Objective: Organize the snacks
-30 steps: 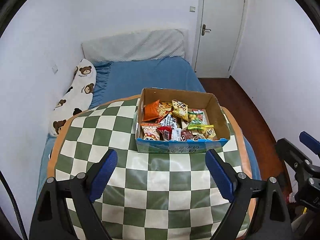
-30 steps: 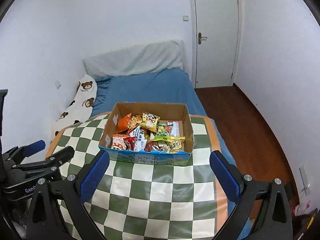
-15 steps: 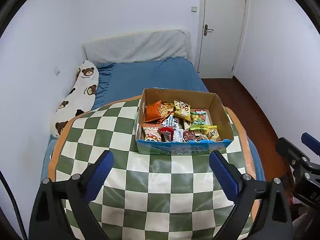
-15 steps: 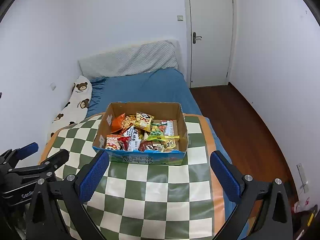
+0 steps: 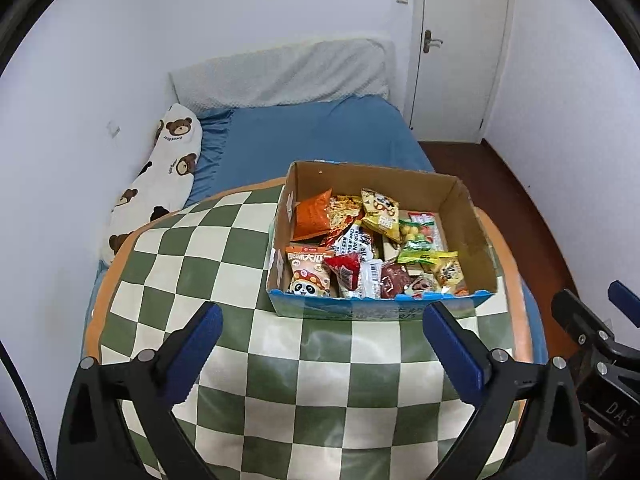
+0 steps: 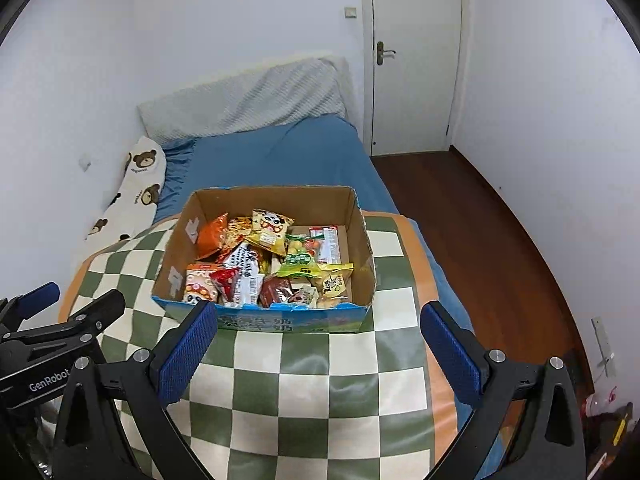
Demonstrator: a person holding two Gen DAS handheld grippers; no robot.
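Observation:
A cardboard box [image 5: 476, 232] with a blue front stands on a green-and-white checked cloth [image 5: 224, 248]. It holds several snack packets, among them an orange packet [image 5: 312, 220] and a panda packet [image 5: 308, 276]. My left gripper [image 5: 322, 314] hovers just short of the box front, its jaws opening wide with nothing between them. My right gripper [image 6: 319, 311] hangs open before the same box [image 6: 362, 240], nothing between its fingers. Each gripper shows at the edge of the other's view: the right gripper [image 5: 592, 328] and the left gripper [image 6: 52, 320].
The cloth lies over the foot of a bed with a blue sheet [image 5: 312, 136]. A bear-print pillow [image 5: 160, 184] lies along the left wall. A white door [image 6: 416, 60] and wooden floor [image 6: 480, 220] are to the right.
Both grippers have come down and nearer to the box, which looms larger in both views. The left gripper's jaws have spread wider.

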